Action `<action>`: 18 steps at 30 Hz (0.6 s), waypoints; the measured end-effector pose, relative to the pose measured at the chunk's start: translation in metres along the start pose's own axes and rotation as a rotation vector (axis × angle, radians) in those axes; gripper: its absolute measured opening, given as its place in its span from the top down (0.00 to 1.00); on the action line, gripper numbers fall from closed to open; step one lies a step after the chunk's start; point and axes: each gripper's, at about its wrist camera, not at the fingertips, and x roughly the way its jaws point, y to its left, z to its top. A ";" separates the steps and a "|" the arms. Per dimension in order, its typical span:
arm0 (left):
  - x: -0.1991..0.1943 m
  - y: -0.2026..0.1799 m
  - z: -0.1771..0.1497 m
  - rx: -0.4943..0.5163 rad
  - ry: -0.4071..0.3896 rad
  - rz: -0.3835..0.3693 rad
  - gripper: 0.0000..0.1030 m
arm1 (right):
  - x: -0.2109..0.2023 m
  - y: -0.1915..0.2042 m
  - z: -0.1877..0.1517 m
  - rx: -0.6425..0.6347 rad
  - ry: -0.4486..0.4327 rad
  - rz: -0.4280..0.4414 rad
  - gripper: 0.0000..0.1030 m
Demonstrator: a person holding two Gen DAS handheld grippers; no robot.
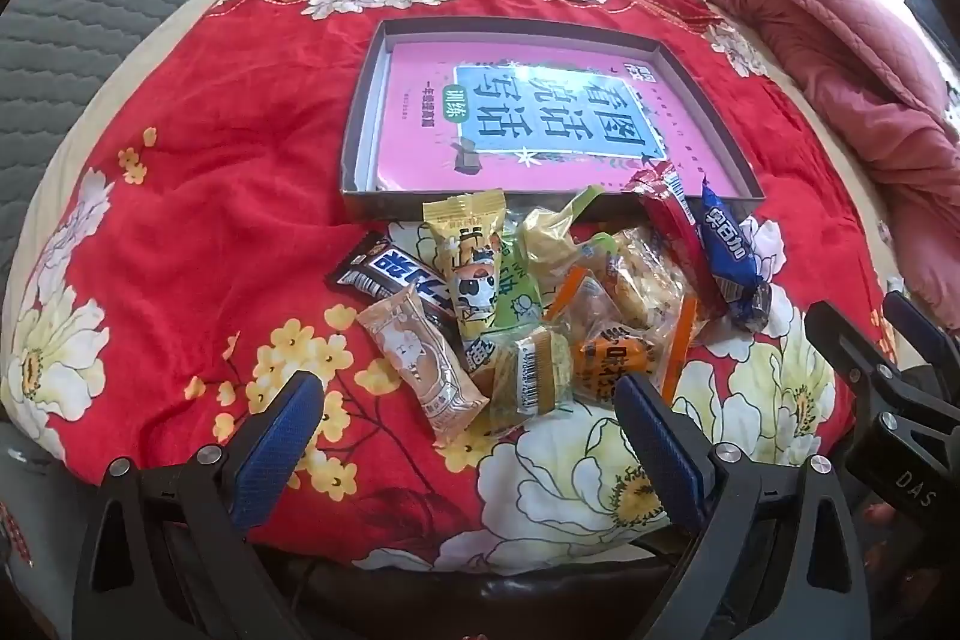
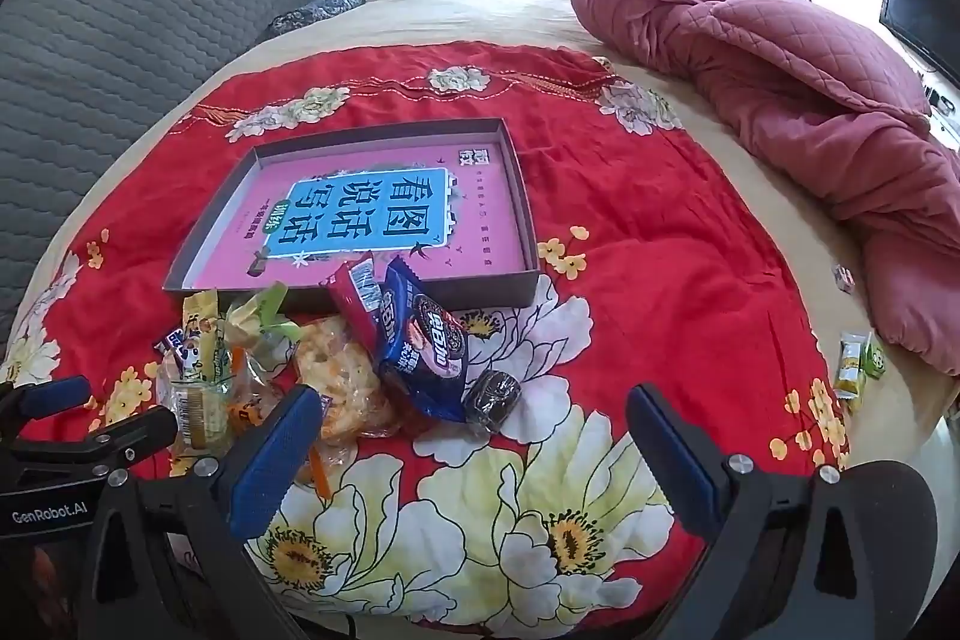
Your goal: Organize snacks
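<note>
We hold the left gripper (image 1: 465,409) with its jaws spread wide and nothing between them; the snack pile (image 1: 540,298) lies on the red floral bedspread (image 1: 198,232) directly ahead of its fingertips; the beige cat-print packet (image 1: 420,364) and the barcode-marked packet (image 1: 531,376) sit nearest, in the gap between the two blue pads. Beyond the pile, further ahead of this gripper, the shallow box (image 1: 360,112) rests on the bedspread, a pink book (image 1: 540,118) lying flat inside it; the red wrapper (image 1: 669,220) and the blue cookie packet (image 1: 729,256) lean against the box's near wall, ahead and to the right.

We hold the right gripper (image 2: 468,415) equally wide apart and empty; the pile lies ahead and to its left; the blue cookie packet (image 2: 420,352) and a dark round cookie (image 2: 495,397) sit just ahead of its left pad; two small packets (image 2: 858,364) lie far to its right, beside the pink quilt (image 2: 810,112).
</note>
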 end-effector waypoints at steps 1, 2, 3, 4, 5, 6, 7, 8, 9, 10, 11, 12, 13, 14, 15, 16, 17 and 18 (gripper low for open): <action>0.000 0.000 0.000 0.000 0.000 0.000 0.05 | 0.000 0.000 0.000 -0.001 -0.001 0.000 0.01; 0.000 0.000 0.000 0.002 -0.002 -0.001 0.05 | 0.000 0.000 0.000 -0.002 -0.001 0.001 0.01; -0.001 -0.001 0.000 0.002 -0.004 -0.002 0.05 | -0.001 0.000 0.000 -0.003 -0.003 0.002 0.01; -0.002 -0.001 -0.001 0.003 -0.007 -0.002 0.05 | -0.001 0.000 0.000 -0.004 -0.004 0.003 0.01; -0.003 -0.002 -0.001 0.006 -0.011 -0.003 0.05 | -0.002 0.000 0.000 -0.005 -0.006 0.003 0.01; -0.004 -0.002 -0.001 0.007 -0.013 -0.004 0.05 | -0.003 0.000 -0.001 -0.005 -0.010 0.005 0.01; -0.004 -0.003 -0.001 0.007 -0.015 -0.004 0.05 | -0.004 0.000 -0.001 -0.005 -0.012 0.005 0.01; -0.005 -0.003 -0.001 0.009 -0.017 -0.005 0.05 | -0.005 0.000 0.000 -0.005 -0.015 0.005 0.01; -0.006 -0.003 -0.001 0.009 -0.018 -0.006 0.05 | -0.006 -0.001 -0.001 -0.006 -0.017 0.006 0.01; -0.007 -0.003 -0.001 0.008 -0.020 -0.007 0.05 | -0.006 0.000 -0.001 -0.006 -0.018 0.006 0.01; -0.007 -0.003 -0.001 0.008 -0.021 -0.008 0.05 | -0.007 0.000 -0.001 -0.006 -0.019 0.007 0.01; -0.008 -0.003 -0.001 0.007 -0.022 -0.009 0.05 | -0.007 0.000 0.000 -0.007 -0.019 0.007 0.01; -0.009 -0.002 0.000 0.005 -0.024 -0.011 0.05 | -0.007 0.000 0.000 -0.006 -0.020 0.007 0.01; -0.010 -0.003 0.000 0.006 -0.026 -0.012 0.05 | -0.008 0.000 0.000 -0.006 -0.023 0.008 0.01; -0.010 -0.003 0.000 0.006 -0.028 -0.012 0.05 | -0.009 0.000 0.000 -0.007 -0.025 0.008 0.01; -0.011 -0.003 0.000 0.007 -0.030 -0.011 0.05 | -0.010 0.000 0.000 -0.007 -0.029 0.011 0.01; -0.012 -0.003 0.000 0.006 -0.032 -0.014 0.05 | -0.011 0.000 -0.001 -0.009 -0.034 0.014 0.01; -0.012 -0.003 0.000 0.006 -0.034 -0.016 0.05 | -0.011 0.000 -0.001 -0.011 -0.035 0.014 0.01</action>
